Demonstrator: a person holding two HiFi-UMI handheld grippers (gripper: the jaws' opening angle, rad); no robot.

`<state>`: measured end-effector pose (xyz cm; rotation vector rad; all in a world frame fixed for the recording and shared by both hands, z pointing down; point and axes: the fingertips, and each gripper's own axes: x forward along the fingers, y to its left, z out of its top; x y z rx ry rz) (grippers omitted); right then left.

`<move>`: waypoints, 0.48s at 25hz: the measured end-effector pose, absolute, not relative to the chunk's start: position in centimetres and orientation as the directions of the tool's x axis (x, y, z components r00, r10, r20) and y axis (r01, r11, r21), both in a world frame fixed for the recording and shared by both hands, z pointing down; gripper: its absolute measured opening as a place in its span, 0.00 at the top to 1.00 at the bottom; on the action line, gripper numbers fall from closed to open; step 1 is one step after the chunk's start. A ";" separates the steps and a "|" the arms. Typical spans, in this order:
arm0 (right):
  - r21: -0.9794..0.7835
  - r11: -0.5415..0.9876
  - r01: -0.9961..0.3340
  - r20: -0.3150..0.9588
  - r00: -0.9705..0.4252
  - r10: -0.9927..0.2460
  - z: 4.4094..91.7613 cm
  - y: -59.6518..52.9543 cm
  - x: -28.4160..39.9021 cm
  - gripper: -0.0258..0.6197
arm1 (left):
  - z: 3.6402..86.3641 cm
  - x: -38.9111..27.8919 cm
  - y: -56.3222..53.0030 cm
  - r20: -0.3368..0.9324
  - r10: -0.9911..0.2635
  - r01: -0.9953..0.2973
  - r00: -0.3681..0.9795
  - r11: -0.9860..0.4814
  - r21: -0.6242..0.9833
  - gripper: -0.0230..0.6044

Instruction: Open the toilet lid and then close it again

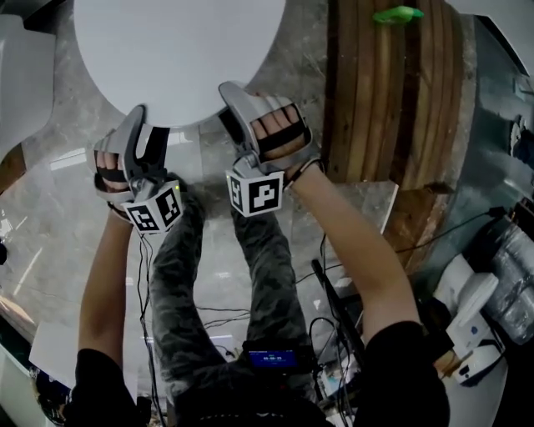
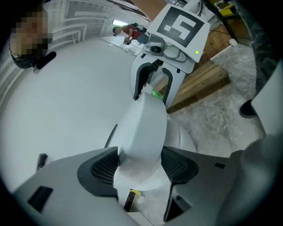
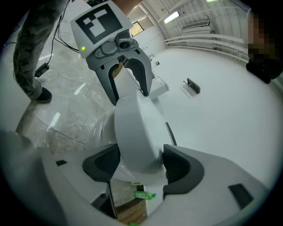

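Lid [image 1: 179, 50], low over bowl [image 2: 183, 141], apparently almost closed.
Left gripper [image 2: 140, 164] and right gripper [image 3: 140, 165] each clamp its near rim, side by side, probably so the load is shared and the lid travels level.

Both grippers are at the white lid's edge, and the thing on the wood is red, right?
Not red. The head view shows the thing on the wood is green. The left gripper and right gripper are at the white lid's edge.

Head view steeply down; gripper views close, opposed, sharing toilet lid [image 1: 179, 58]
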<state>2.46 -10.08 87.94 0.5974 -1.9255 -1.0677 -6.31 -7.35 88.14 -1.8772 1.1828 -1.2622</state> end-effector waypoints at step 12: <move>0.822 0.566 0.062 0.507 -0.532 -0.678 93.6 -10.5 2.5 0.50 | 93.9 -6.3 -7.8 0.497 -0.856 -0.336 0.144 -0.514 -0.789 0.49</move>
